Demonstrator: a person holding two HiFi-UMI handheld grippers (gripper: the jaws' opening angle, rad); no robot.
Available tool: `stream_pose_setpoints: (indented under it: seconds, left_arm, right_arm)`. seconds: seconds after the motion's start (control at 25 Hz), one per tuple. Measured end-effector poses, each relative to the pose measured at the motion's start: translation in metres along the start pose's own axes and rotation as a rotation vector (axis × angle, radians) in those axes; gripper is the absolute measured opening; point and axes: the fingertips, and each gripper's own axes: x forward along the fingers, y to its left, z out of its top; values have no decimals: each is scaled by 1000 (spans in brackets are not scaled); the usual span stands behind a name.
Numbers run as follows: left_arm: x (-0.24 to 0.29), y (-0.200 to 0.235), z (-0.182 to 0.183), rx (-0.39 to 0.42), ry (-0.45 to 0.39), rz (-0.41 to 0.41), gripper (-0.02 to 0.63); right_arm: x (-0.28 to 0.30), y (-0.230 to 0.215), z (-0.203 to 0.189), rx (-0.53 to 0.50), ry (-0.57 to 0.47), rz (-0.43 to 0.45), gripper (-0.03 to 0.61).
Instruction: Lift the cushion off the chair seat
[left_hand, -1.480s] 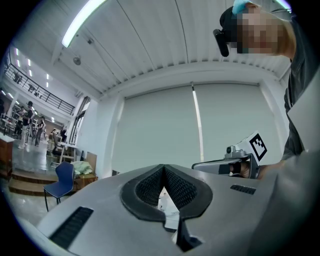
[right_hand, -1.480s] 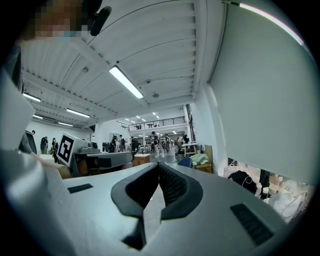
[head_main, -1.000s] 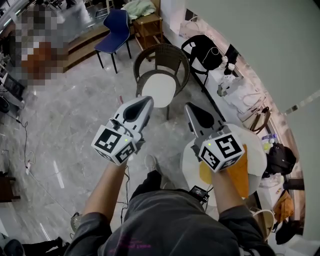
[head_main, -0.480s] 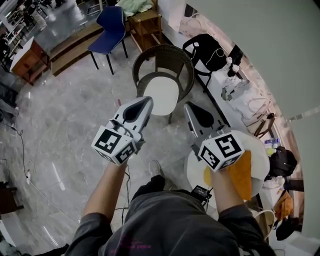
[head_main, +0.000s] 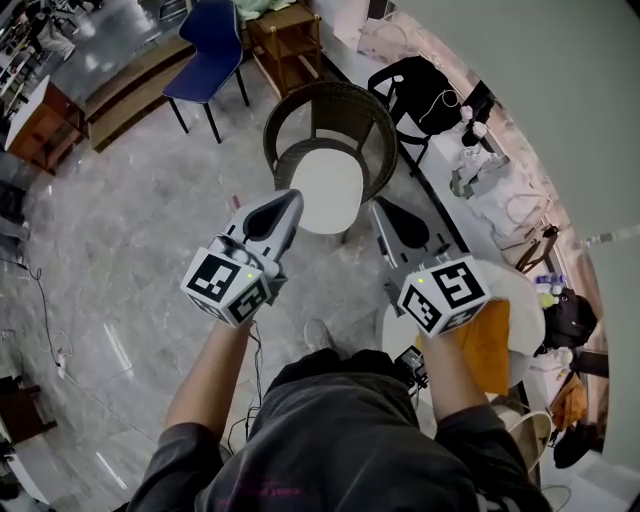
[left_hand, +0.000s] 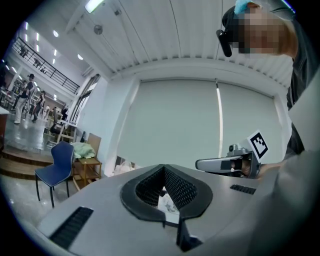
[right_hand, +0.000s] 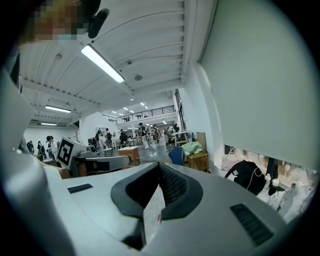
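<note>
A round white cushion (head_main: 325, 188) lies on the seat of a dark wicker chair (head_main: 330, 105) in the head view, just ahead of me. My left gripper (head_main: 292, 198) is shut and empty, its tip over the cushion's near left edge in the picture. My right gripper (head_main: 379, 208) is also shut and empty, just right of the cushion's near edge. Both are held in the air, roughly level. In the left gripper view the closed jaws (left_hand: 163, 169) face a pale wall, with the right gripper (left_hand: 225, 163) beside them. The right gripper view shows its own closed jaws (right_hand: 159, 169); the cushion is hidden in both.
A blue chair (head_main: 213, 40) and a wooden side table (head_main: 287, 35) stand beyond the wicker chair. A black bag (head_main: 425, 85) and clutter line the right wall. A round white table (head_main: 528, 318) with an orange cloth (head_main: 487, 345) is at my right.
Both grippers, still shut, have moved forward with me toward the wicker chair. The chair and cushion now sit closer, right at the gripper tips.
</note>
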Motion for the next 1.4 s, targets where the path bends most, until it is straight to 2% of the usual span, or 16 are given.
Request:
stream_pose_setpoints:
  seconds: [0.36,0.72,1.12,1.4]
  left_arm:
    - [25,42,-31,-44,60,9,9]
    - [67,91,-79,-89,144,29,9]
    - [121,157,-193,-200,310,101,9]
    - [148,195,-280,-254,410,151,9]
  right_arm:
    - [41,-26,-34,56,61,-10,14]
    - [93,-81,-77,110,133,-19,14]
    - [156,-158,-193,258,301,0,14]
    - [192,-187,-279,316,403,15,14]
